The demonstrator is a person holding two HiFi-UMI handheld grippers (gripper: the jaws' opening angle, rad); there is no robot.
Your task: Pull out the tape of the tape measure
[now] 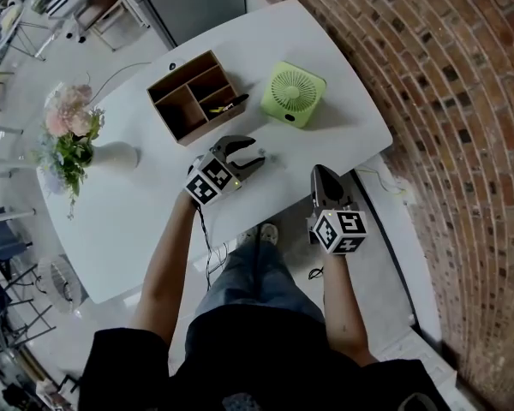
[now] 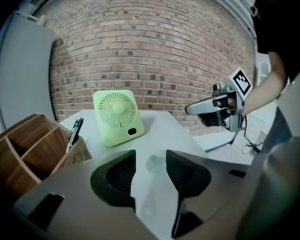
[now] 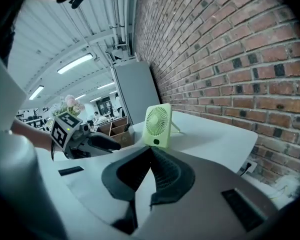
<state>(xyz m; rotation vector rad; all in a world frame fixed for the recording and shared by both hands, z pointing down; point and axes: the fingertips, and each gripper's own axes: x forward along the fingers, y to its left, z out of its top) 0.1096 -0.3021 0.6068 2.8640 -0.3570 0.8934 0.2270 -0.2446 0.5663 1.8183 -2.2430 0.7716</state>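
My left gripper (image 1: 252,152) (image 2: 150,158) hovers low over the white table (image 1: 325,84) in front of the wooden organizer, its jaws open. A small pale roundish thing (image 2: 155,162) lies on the table just beyond the jaw tips, and the pads do not touch it. It is too faint to tell whether this is the tape measure. In the head view it is only a whitish spot (image 1: 271,159) beside the jaws. My right gripper (image 1: 320,175) (image 3: 151,151) is over the table's near edge, shut with nothing between its jaws. It points toward the green fan.
A green desk fan (image 1: 293,93) (image 2: 116,116) (image 3: 157,126) stands at the far right of the table. A wooden organizer (image 1: 194,97) (image 2: 30,154) with a pen (image 2: 74,133) sits left of the fan. A vase of flowers (image 1: 73,135) is at the far left, and a brick wall (image 1: 445,144) runs along the right.
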